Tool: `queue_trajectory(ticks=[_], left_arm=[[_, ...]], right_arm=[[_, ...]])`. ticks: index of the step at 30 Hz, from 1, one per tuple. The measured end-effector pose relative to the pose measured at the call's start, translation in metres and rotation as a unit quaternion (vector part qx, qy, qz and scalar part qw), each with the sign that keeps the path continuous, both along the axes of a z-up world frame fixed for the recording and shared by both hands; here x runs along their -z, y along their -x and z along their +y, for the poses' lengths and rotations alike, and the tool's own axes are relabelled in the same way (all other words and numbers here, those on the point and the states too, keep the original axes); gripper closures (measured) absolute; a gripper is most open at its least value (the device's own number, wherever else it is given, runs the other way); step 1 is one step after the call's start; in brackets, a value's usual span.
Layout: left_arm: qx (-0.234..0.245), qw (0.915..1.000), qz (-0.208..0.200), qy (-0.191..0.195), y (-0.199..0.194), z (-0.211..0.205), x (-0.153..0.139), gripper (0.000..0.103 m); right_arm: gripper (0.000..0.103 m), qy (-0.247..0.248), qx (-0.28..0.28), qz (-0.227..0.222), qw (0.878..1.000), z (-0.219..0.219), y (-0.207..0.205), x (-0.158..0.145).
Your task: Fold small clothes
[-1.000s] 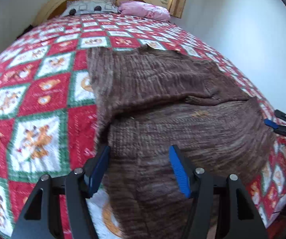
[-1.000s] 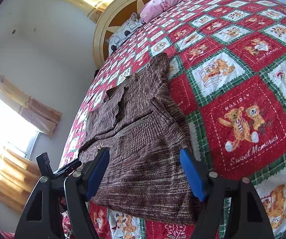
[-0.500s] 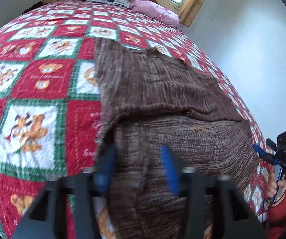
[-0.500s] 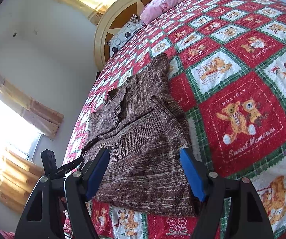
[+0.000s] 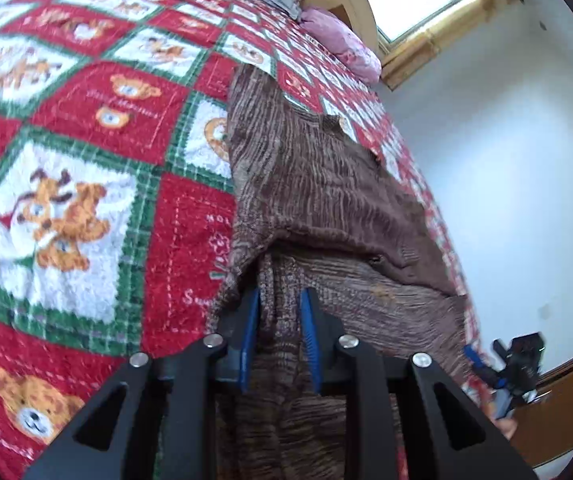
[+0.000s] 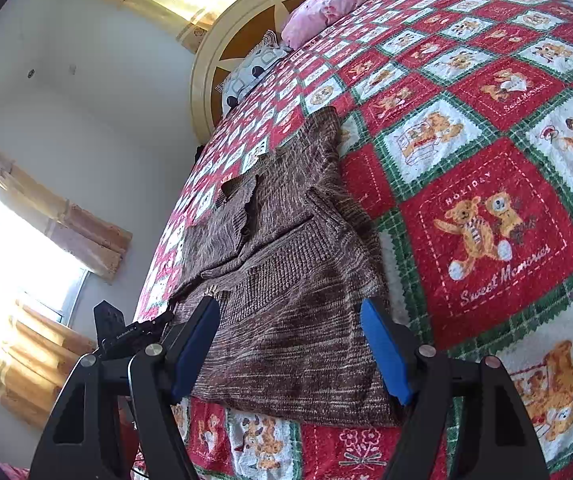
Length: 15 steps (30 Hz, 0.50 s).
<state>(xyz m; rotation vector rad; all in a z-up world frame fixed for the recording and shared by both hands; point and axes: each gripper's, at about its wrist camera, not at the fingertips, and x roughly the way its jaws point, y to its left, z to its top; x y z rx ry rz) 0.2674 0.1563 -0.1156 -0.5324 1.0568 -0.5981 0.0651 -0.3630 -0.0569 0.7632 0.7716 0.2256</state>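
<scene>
A brown knit sweater [image 5: 318,200] lies spread on a red, white and green teddy-bear quilt [image 5: 66,200]. My left gripper [image 5: 280,312] is shut on a bunched fold of the sweater's lower left edge, with the knit pinched between the blue pads. In the right wrist view the same sweater [image 6: 286,280] lies flat. My right gripper [image 6: 290,344] is open just above the sweater's near hem, holding nothing. The right gripper also shows far right in the left wrist view [image 5: 502,376], and the left gripper's body at lower left in the right wrist view [image 6: 126,332].
A pink pillow [image 6: 326,8] and a grey patterned pillow [image 6: 254,68] lie by the round wooden headboard [image 6: 222,52]. White walls and curtained windows [image 6: 14,248] surround the bed. The quilt extends wide to the right of the sweater [image 6: 506,220].
My left gripper moved forward and down onto the sweater's left edge and closed on a fold of it. The right gripper stayed open and almost still.
</scene>
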Motion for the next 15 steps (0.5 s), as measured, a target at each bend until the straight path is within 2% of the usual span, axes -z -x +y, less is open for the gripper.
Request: queue_trajectory(ticks=[2,6,10,12,15], left_arm=[[0.004,1.0000,-0.002,0.003,0.006,0.002,-0.001,0.086],[0.011,0.9995,-0.027,-0.015,0.015,0.002,-0.004,0.086],[-0.009,0.9999,-0.008,0.009,0.003,0.007,0.004,0.086],[-0.011,0.9999,-0.008,-0.003,0.000,0.002,0.003,0.086],[-0.003,0.9985,-0.029,-0.046,0.003,-0.009,-0.004,0.086]], right_arm=[[0.029,0.000,-0.001,0.000,1.000,0.000,0.000,0.000],[0.029,0.000,0.000,0.000,1.000,-0.001,0.002,0.000],[0.029,0.000,0.003,0.001,1.000,-0.002,0.002,0.002],[0.029,0.014,0.002,-0.002,1.000,0.001,0.003,0.000],[0.029,0.058,0.004,-0.007,0.998,0.005,0.003,-0.009]])
